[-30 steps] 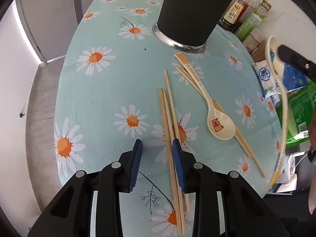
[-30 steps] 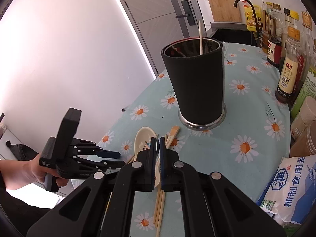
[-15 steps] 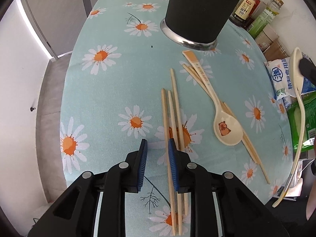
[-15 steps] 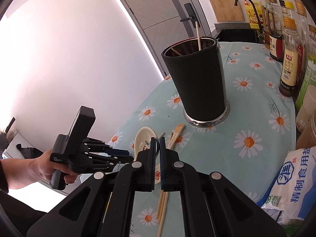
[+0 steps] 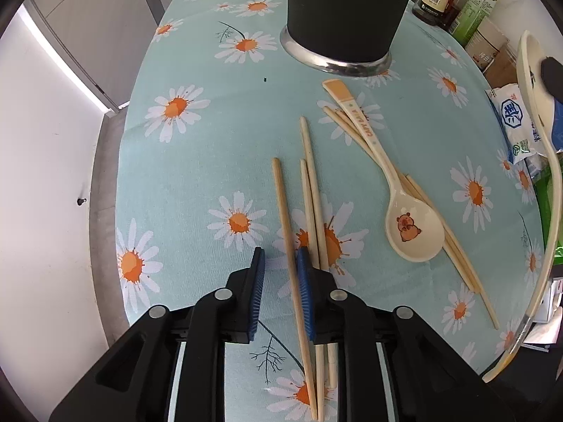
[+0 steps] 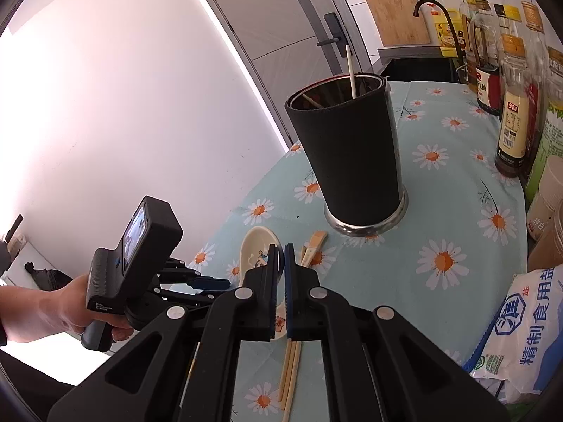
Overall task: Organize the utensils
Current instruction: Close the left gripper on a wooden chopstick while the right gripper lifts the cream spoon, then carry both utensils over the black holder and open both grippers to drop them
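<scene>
Hovering low over the table (image 5: pixel 197 161), the left claw (image 5: pixel 279 263) is partly open and empty, its blue pads astride the near stretch of one loose chopstick (image 5: pixel 286 232). That chopstick is the relation everything turns on: its long axis runs from the bottom centre of the left wrist frame up toward the upper centre, almost in line with the claw's own pointing direction, so it lies lengthwise in the gap, hard against the right-hand pad. Two more chopsticks (image 5: pixel 313 190) lie just right of it, nearly parallel and passing under or beside the right finger — close enough that a careless squeeze could, I judge, catch more than one.

The black holder (image 5: pixel 343 10) stands straight ahead at the top of that frame, well beyond the chopstick tips, with a capybara spoon (image 5: pixel 411 227) resting on another pair of sticks at centre right.

The right claw (image 6: pixel 280 274) is closed on a pale spoon (image 6: pixel 258 248) — the bowl shows just above the pinched pads in the right wrist view, and the same spoon arcs down the right edge of the left view. From this claw the holder (image 6: pixel 346 151) sits up and to the right, its open mouth already containing a couple of sticks.

The left claw is plainly the nearer one to the loose chopsticks; its likely job is a close-and-lift, then a tilt upright before the holder.
</scene>
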The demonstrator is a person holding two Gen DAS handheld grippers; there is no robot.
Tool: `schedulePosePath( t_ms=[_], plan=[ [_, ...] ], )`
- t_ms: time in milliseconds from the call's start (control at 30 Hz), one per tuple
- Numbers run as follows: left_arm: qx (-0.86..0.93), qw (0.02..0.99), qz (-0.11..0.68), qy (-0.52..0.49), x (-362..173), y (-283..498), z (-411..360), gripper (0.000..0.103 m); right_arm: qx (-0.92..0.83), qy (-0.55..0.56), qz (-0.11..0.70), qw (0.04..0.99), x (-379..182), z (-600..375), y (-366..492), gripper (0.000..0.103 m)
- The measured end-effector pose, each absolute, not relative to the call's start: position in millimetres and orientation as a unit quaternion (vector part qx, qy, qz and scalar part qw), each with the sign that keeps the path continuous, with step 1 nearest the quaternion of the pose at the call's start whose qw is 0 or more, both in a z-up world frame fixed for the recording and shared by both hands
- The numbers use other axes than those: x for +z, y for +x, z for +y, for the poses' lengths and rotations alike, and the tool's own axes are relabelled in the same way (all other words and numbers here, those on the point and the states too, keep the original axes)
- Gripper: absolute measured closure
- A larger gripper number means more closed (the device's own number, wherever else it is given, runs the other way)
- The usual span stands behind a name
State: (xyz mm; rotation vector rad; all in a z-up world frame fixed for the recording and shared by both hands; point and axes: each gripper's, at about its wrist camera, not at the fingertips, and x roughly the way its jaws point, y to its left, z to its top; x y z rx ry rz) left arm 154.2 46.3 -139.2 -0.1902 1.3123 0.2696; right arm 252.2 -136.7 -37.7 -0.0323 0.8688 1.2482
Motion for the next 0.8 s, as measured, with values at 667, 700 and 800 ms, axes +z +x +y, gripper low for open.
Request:
schedulePosePath(
  t_ms=[667,700,800],
  plan=[
    [0.105,0.82,0.518,-0.222,-108.4,128.1,93.2,0.099,0.546,-0.053,0.364,0.753,-4.8,-120.3,252.7,0.099],
    [0.103,0.827,0.506,-0.221,-101.1,128.5,93.7,0.099,0.543,-0.054,0.36,0.756,-1.7,-119.6,253.8,0.099],
    [0.094,0.846,0.477,-0.221,-80.9,136.2,91.6,0.099,0.536,-0.052,0.352,0.765,7.9,-117.0,259.8,0.099]
  ],
)
